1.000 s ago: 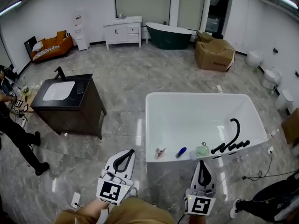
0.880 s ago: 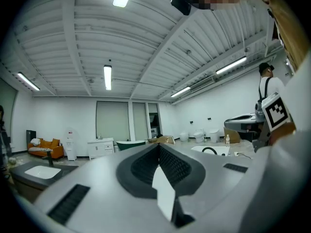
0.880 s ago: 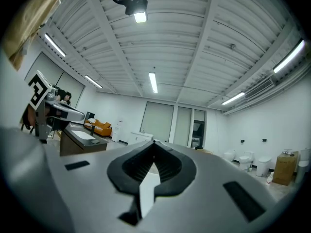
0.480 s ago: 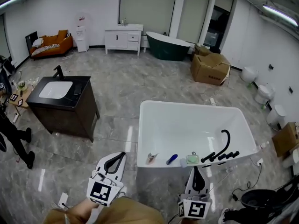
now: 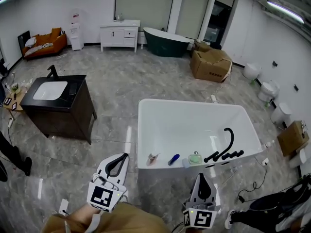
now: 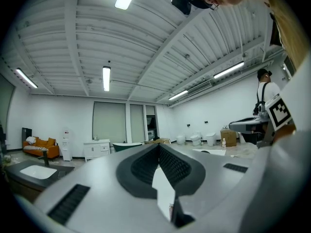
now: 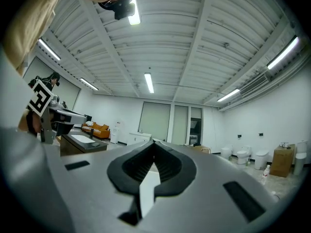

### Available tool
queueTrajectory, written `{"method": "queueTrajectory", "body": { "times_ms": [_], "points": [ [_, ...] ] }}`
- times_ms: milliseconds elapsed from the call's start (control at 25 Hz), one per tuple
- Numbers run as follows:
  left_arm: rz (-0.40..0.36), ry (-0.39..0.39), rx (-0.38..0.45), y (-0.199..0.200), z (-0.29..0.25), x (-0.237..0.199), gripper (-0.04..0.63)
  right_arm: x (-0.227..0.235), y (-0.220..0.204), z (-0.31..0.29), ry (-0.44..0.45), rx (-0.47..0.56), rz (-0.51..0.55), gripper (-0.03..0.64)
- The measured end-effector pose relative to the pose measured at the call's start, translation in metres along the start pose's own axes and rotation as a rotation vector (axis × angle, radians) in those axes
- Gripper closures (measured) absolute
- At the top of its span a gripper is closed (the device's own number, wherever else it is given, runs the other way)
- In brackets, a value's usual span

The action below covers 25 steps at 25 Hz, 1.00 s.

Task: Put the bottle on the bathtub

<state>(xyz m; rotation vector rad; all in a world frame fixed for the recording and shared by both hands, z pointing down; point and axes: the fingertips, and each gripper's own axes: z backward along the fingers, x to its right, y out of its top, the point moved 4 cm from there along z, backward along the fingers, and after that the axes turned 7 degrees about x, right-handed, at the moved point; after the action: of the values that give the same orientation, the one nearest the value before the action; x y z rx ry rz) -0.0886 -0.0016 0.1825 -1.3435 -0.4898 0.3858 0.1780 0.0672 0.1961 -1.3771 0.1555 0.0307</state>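
1. Bottle (image 5: 152, 158): small, pale, tilted on the near rim of the white bathtub (image 5: 189, 123), towards its left corner. Tub is the biggest thing here, centre-right on grey marble floor
2. Dark vanity (image 5: 73, 108) w/ white sink, left of tub, well apart
3. Cardboard box (image 5: 210, 64) behind the tub, near back wall
4. L gripper (image 5: 125, 155): jaws together, nothing between them. Held low at bottom left, in front of tub's near-left corner, not touching bottle
5. R gripper (image 5: 201, 176): jaws together, also empty. Bottom right, in front of tub's near wall
6. Black faucet (image 5: 223, 147), curved spout, at rim's right end
7. Green item (image 5: 195, 158) and blue item (image 5: 173, 159) on the same rim, right of bottle; can't tell what they are
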Motion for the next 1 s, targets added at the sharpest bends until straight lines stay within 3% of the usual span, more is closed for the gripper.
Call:
{"method": "queueTrajectory", "body": {
  "times_ms": [480, 1000],
  "points": [
    [0.012, 0.037, -0.039, -0.009, 0.029, -0.024, 0.589, -0.034, 0.001, -0.016, 0.041, 0.009, -0.009, 0.612],
    [0.014, 0.027, 0.001, -0.004, 0.027, -0.039, 0.589, -0.053, 0.005, -0.031, 0.048, 0.021, -0.005, 0.612]
  ]
}}
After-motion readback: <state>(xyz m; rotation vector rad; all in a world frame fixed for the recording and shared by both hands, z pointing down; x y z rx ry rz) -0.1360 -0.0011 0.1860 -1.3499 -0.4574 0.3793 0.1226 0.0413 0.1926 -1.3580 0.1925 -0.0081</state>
